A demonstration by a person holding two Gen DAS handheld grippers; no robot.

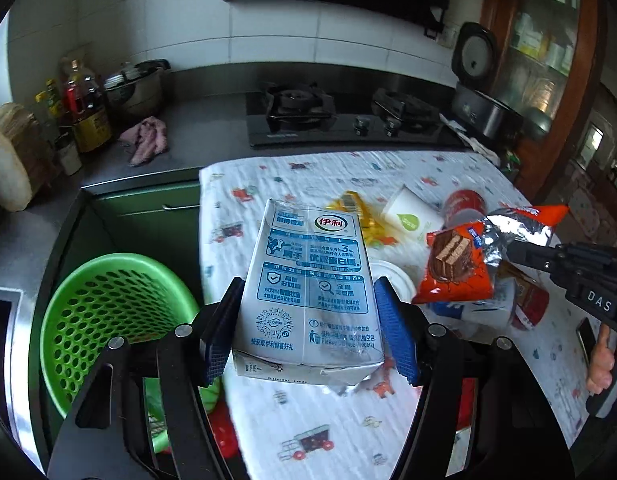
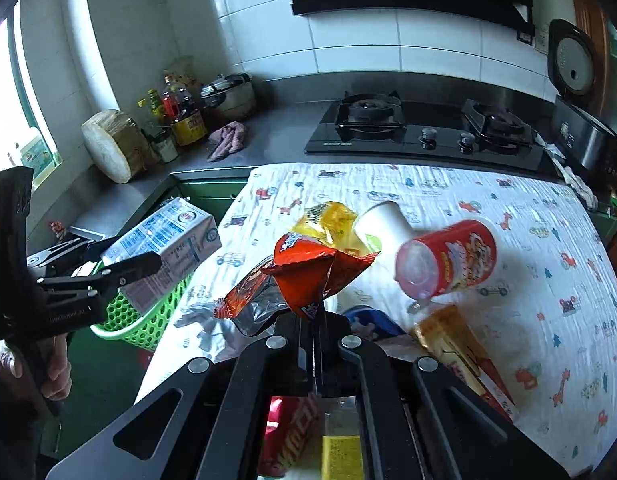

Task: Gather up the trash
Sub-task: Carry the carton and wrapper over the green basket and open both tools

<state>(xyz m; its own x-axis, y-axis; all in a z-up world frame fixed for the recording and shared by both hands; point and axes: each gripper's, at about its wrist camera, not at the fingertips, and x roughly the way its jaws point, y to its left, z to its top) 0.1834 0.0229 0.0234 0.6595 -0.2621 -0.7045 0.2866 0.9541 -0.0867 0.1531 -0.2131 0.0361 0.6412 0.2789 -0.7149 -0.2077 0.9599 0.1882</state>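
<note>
Your left claw is clamped on a white and blue milk carton, its blue pads pressed against the carton's two sides. In the left wrist view the carton fills the centre of the frame, held up off the table, with the green perforated basket at the lower left, beside the table's edge. In the right wrist view the same carton sits at the left of the frame, above the basket.

Your right claw is closed on an orange wafer wrapper, the fingers together around its crumpled foil end. In the left wrist view that wrapper hangs at the right of the frame, lifted above the other trash.

On the table, covered by a white cloth printed with small vehicles and animals, more trash lies in the middle of the right wrist frame: a yellow wrapper, a white paper cup on its side, and a red cylindrical snack can, also tipped over. A gold and red package lies lower right of centre, near your right claw. A red item shows below that claw, too hidden to identify.

Across the top of both frames runs a gas stove.
</note>
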